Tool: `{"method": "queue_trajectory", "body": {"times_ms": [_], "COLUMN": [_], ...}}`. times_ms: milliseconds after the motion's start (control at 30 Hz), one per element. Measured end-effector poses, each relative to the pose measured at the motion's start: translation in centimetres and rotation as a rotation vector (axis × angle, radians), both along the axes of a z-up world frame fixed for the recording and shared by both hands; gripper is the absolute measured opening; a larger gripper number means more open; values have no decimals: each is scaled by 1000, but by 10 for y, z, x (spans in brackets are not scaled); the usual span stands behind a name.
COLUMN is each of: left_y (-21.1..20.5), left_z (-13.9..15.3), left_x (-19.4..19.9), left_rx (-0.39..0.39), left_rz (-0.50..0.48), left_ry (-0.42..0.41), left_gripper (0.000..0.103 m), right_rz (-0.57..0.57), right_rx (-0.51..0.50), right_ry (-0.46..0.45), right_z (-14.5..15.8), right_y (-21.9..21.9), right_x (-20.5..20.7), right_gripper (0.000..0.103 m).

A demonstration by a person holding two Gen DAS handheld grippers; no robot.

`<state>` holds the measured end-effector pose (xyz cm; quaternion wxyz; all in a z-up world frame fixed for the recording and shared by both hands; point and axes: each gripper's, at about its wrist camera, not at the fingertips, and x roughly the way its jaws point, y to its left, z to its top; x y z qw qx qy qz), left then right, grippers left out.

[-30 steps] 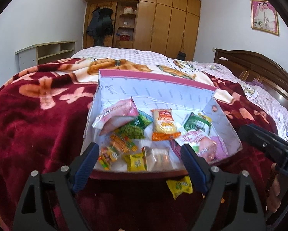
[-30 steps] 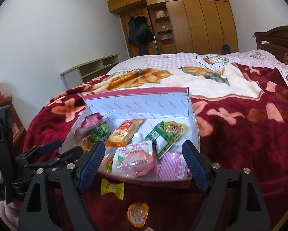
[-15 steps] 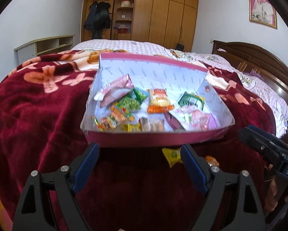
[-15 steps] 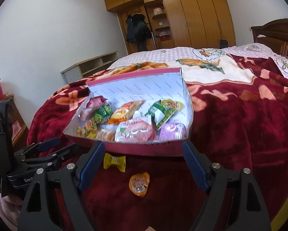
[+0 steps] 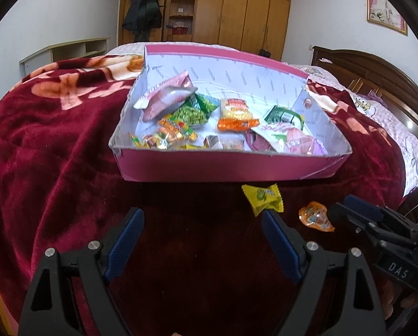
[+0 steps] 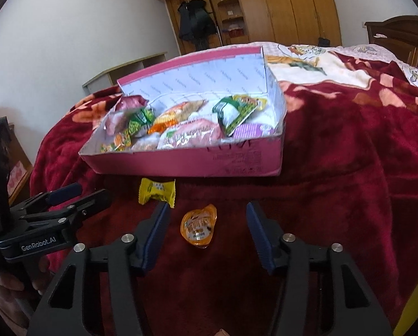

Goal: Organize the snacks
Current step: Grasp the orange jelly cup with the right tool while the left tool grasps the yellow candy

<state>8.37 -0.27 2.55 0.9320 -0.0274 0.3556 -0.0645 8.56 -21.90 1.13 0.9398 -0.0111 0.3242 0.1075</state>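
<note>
A pink open box (image 5: 223, 168) (image 6: 181, 162) filled with several snack packets sits on the red blanket. Just in front of it lie a yellow wrapped candy (image 5: 262, 200) (image 6: 157, 193) and an orange jelly cup (image 5: 315, 219) (image 6: 199, 226). My right gripper (image 6: 207, 210) (image 5: 340, 207) hangs low over the blanket with its jaws closing. The jelly cup lies between them, and the pads stand clear of it. My left gripper (image 5: 202, 218) (image 6: 94, 191) is wide open over bare blanket, with the yellow candy just beyond its right fingertip.
The red flowered blanket (image 5: 55, 154) covers a bed with a dark wooden headboard (image 5: 377, 75) on the right. A low shelf unit (image 5: 69, 50) and wooden wardrobes (image 5: 237, 14) stand along the far walls. A hand (image 6: 2, 280) holds the left gripper.
Both grippers have sunk toward the blanket in front of the box, so the loose candy and jelly cup now show closer. The right jaws have narrowed around the jelly cup.
</note>
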Motion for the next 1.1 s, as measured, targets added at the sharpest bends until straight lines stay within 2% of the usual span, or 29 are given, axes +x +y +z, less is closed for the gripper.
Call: {"method": "queue_trajectory", "body": {"times_ms": [167,333,400,533,833,1100], "left_y": [1,0,0,-3,-13,-42], "left_z": [-7,-10,-10,-12,-10,-5], "left_x": [2,2,2,3,3,13], "left_rx": [-1,-4,-4,1,-9,30], "left_rz": [5,5,3,-1,-4,-24], "left_ry": [18,21,22,28,34,15], "left_gripper": [89,89,89,89,89,89], "right_rz": [3,-3,1,8,-33,-63], "right_rx": [-12,-18,-20,-38,5,15], "right_ry": [29,31,31,28,0,-16], "right_z": [-13,-18,-19,-24,-15,-20], "right_y": [4,5,7,11,-5,-21], "right_x": [5,7,7,7,-8,-16], "right_gripper": [47,43,39,24,24,24]}}
